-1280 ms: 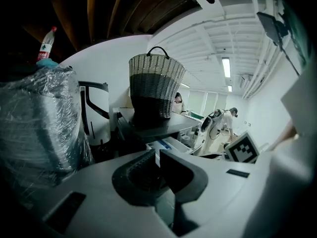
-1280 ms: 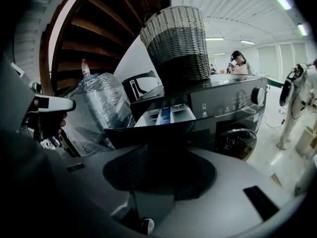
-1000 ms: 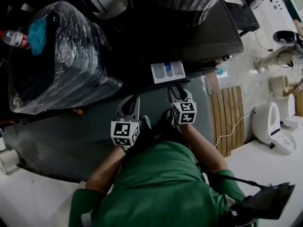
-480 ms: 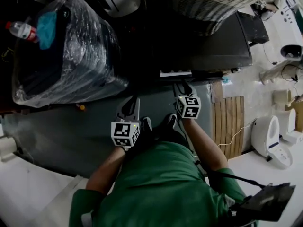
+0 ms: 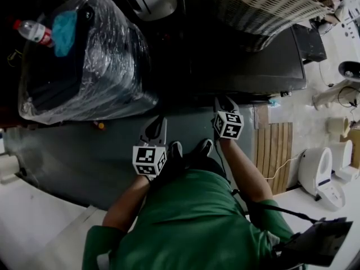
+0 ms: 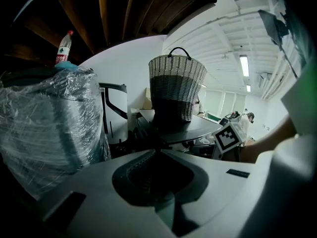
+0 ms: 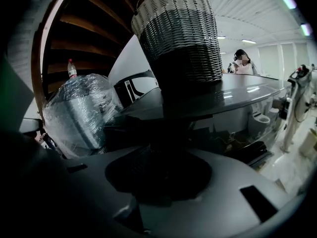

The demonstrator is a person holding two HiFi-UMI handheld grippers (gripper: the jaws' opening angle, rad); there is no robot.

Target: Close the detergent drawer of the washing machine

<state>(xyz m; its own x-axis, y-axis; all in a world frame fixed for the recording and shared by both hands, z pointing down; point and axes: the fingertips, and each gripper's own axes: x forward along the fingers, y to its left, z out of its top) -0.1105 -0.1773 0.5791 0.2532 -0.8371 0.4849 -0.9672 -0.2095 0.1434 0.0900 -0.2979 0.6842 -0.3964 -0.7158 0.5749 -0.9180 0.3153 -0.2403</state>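
Your right gripper (image 5: 224,100) has its jaws pressed together with nothing between them, and its tips rest against the dark front of the washing machine (image 5: 253,66). The detergent drawer (image 5: 214,96) sits pushed in there, flush with that front just beside the tips; its face is too dark to make out. Your left gripper (image 5: 160,120) is also closed and empty. It hangs over the grey floor (image 5: 73,156), apart from the machine. A woven basket (image 5: 253,10) stands on the machine's top. To your left is a plastic-wrapped bundle (image 5: 84,55) with a bottle (image 5: 32,31) at its far side.
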